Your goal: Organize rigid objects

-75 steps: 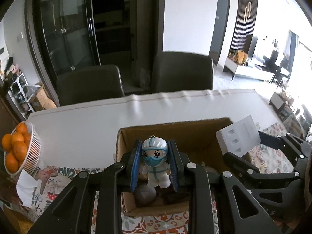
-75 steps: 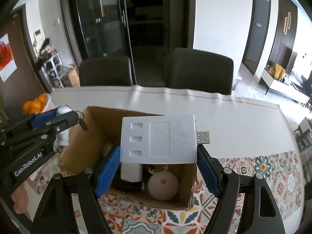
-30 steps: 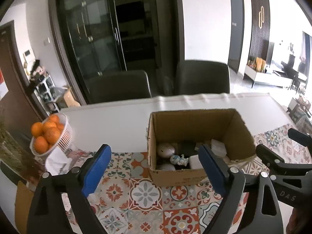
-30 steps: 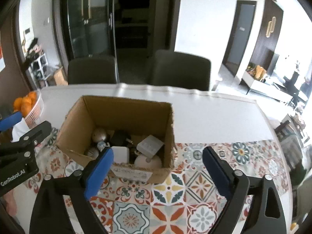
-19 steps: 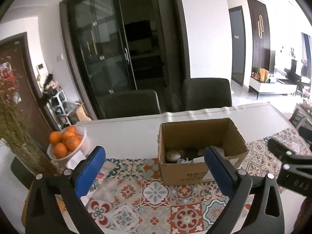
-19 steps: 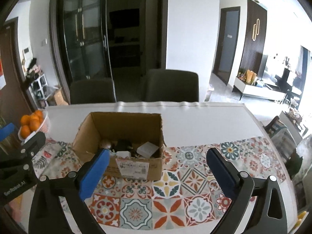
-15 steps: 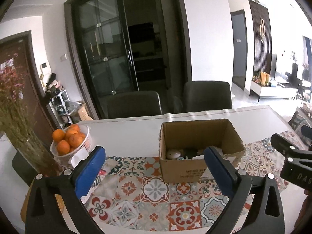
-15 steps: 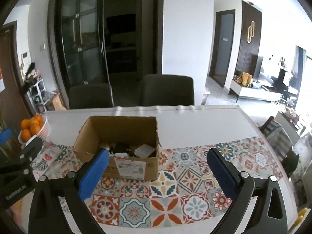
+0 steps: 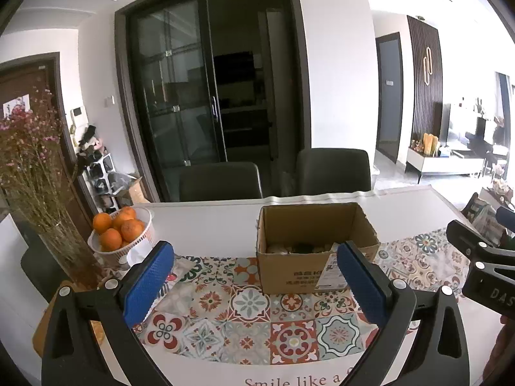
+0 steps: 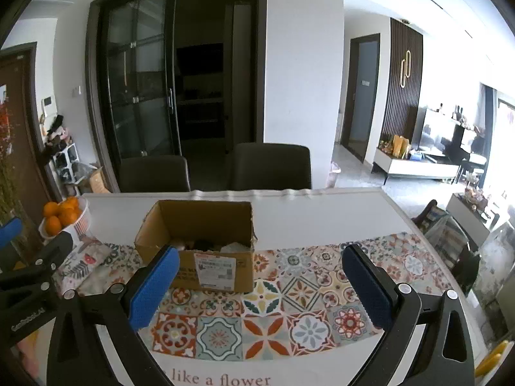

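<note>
Both my claws, left (image 9: pixel 254 284) and right (image 10: pixel 257 286), gape empty; box (image 9: pixel 313 251) at 12 o'clock on bench (image 9: pixel 206 222). Judgement: sorting done; withdraw level, clear of the rim

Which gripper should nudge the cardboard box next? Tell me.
Right, marginally. The cardboard box sits just beyond the right gripper, toward its left finger. The left gripper is equally open and empty, but the box lies off toward its right finger.

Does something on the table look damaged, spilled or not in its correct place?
Only a small thing: the cardboard box has a torn, ragged right front corner at its rim. Nothing is spilled on the tablecloth.
</note>
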